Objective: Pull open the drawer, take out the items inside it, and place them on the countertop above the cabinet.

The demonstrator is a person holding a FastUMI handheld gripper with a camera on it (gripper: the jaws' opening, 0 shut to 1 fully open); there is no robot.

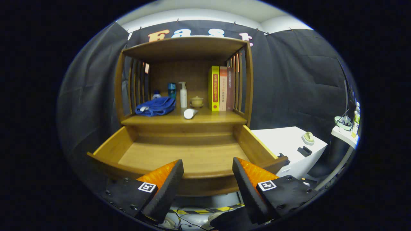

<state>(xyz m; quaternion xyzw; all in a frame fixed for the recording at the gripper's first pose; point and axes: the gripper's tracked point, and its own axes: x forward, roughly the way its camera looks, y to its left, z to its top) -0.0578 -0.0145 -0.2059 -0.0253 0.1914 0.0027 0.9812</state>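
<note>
The wooden drawer point(192, 160) stands pulled out just ahead of my fingers, and its floor is bare. On the countertop point(212, 119) above it lie a folded blue towel point(155, 106) and a white tube point(190, 113) on its side. Behind them stand a white pump bottle point(183, 94), a blue-green bottle point(171, 90), a small bottle point(156, 94) and a tan lidded pot point(196, 101). My gripper point(208, 166) is open over the drawer's front edge, with nothing between its fingers.
Three books point(221, 89) stand upright at the right end of the shelf, against the slatted side. A white box point(289, 146) with small items sits right of the drawer. A small side shelf point(345, 133) holds a bowl and a bottle. Cables lie on the floor below.
</note>
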